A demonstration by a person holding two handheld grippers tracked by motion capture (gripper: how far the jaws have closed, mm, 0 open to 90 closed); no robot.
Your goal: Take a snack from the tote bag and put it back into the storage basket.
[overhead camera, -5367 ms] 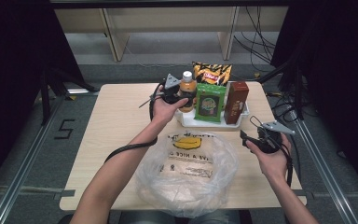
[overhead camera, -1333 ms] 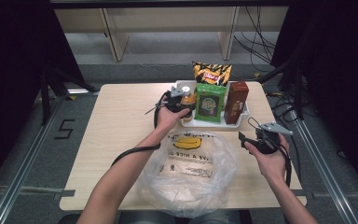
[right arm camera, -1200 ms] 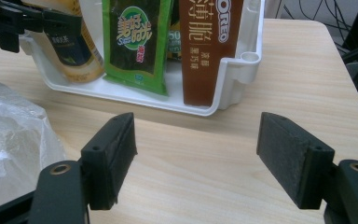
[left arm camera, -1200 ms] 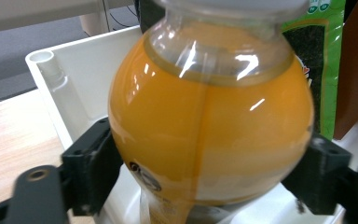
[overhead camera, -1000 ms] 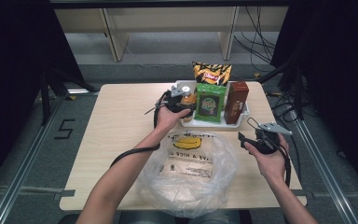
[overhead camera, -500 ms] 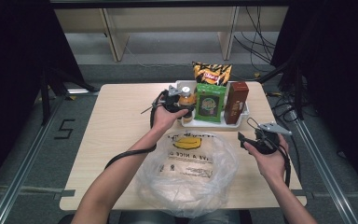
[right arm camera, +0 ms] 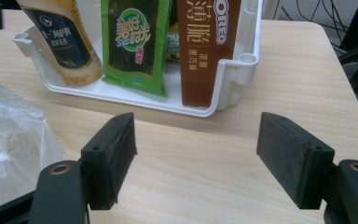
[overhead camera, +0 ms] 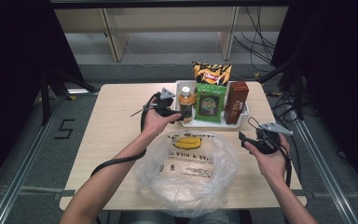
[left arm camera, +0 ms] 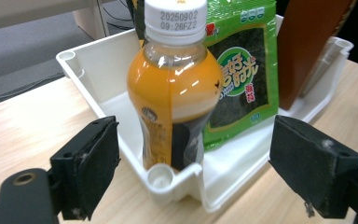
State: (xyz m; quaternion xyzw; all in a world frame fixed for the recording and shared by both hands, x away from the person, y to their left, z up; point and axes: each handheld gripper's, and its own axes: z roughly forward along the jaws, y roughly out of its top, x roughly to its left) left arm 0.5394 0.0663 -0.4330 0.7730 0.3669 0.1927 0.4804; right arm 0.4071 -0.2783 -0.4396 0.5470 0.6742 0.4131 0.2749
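Observation:
An orange drink bottle [left arm camera: 175, 93] with a white cap stands upright in the near left corner of a white tray [left arm camera: 88, 70]. My left gripper [left arm camera: 198, 158] is open just in front of that corner, and its pads touch nothing. In the high view the left gripper [overhead camera: 177, 115] points at the bottle [overhead camera: 185, 102] from the left. A green seaweed pack [overhead camera: 209, 102] and a brown biscuit box [overhead camera: 236, 101] stand beside the bottle. My right gripper [overhead camera: 248, 140] is open and empty over bare table, right of a clear plastic bag [overhead camera: 186, 172].
A yellow-and-black chips bag [overhead camera: 211, 73] leans at the back of the tray [overhead camera: 214, 124]. In the right gripper view the tray [right arm camera: 233, 79] lies ahead of the jaws, with the bag [right arm camera: 9, 140] at the left. Cables trail from both grippers.
My left gripper has drawn back to the left, away from the bottle, which stays upright in the tray. The right hand has kept still.

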